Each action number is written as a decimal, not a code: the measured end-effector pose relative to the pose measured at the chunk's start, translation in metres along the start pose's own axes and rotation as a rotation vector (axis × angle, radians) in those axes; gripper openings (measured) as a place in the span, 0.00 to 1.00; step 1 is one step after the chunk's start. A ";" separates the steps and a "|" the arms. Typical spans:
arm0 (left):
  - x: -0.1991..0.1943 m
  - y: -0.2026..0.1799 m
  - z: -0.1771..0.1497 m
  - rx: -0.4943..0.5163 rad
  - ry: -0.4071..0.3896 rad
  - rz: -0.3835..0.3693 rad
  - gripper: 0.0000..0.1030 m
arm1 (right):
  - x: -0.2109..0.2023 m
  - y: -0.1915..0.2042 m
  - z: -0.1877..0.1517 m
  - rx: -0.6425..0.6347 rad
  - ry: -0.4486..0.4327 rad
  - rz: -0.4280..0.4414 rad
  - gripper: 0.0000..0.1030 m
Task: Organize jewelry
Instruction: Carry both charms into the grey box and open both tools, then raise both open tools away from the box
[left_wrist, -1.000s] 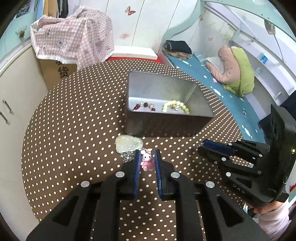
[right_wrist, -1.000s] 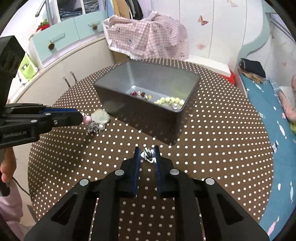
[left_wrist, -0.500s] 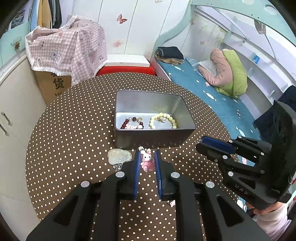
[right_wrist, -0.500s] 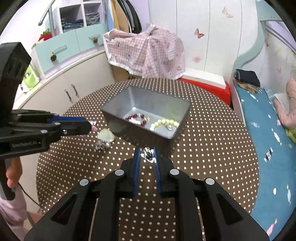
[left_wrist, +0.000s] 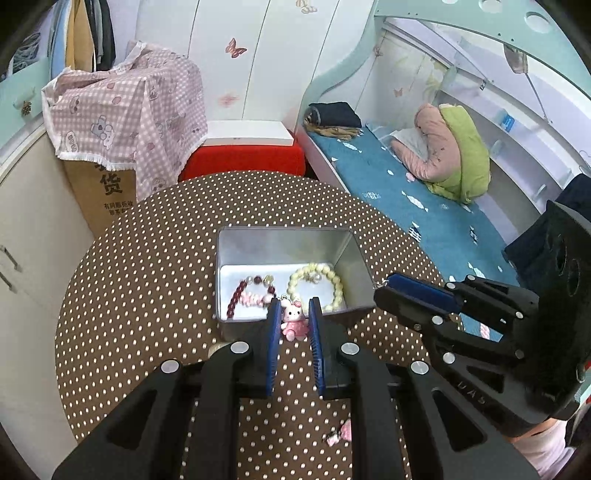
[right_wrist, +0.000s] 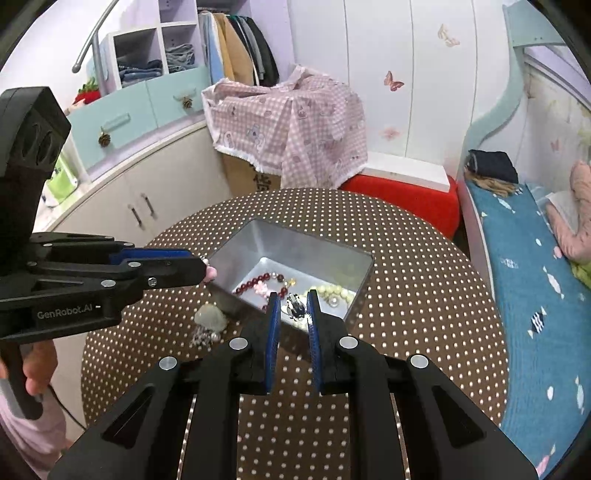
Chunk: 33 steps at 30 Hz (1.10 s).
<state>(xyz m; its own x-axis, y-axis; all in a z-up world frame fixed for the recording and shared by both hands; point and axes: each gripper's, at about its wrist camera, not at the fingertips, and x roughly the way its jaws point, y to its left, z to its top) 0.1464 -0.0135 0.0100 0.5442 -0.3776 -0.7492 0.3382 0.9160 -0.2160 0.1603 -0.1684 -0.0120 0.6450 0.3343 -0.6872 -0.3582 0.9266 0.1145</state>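
My left gripper (left_wrist: 294, 306) is shut on a small pink bunny charm (left_wrist: 293, 320), held in the air at the near rim of an open metal tin (left_wrist: 280, 247). In the tin lie a dark red bead bracelet (left_wrist: 245, 291) and a pale bead bracelet (left_wrist: 321, 280). My right gripper (right_wrist: 291, 300) is shut on a small silver and black trinket (right_wrist: 296, 309), also lifted, near the front of the tin (right_wrist: 291, 245). In the left wrist view the right gripper (left_wrist: 391, 290) shows at the tin's right. Seen from the right wrist, the left gripper (right_wrist: 201, 268) stands at its left corner.
The round table has a brown dotted cloth (left_wrist: 147, 277). A pale green stone (right_wrist: 211, 316) with a silver cluster lies left of the tin, and a small pink piece (left_wrist: 341, 434) near the front edge. Cupboards stand left, a red stool behind, a bed right.
Both grippers have risen with their charms off the cloth, so the tin now appears lower and its inside is in fuller view. Neither grip has changed.
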 end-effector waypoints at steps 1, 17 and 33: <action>0.002 0.000 0.003 -0.001 0.001 0.000 0.13 | 0.002 -0.001 0.003 0.001 -0.003 -0.002 0.15; 0.033 0.013 0.021 -0.009 0.012 0.062 0.37 | 0.039 -0.014 0.019 0.016 0.025 0.021 0.48; 0.034 0.027 0.006 -0.022 0.046 0.126 0.56 | 0.030 -0.039 -0.002 0.121 0.027 0.017 0.80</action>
<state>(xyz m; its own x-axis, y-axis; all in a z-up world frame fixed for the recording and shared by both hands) 0.1785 -0.0028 -0.0178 0.5452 -0.2535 -0.7991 0.2520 0.9587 -0.1322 0.1922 -0.1943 -0.0390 0.6205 0.3470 -0.7033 -0.2841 0.9353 0.2109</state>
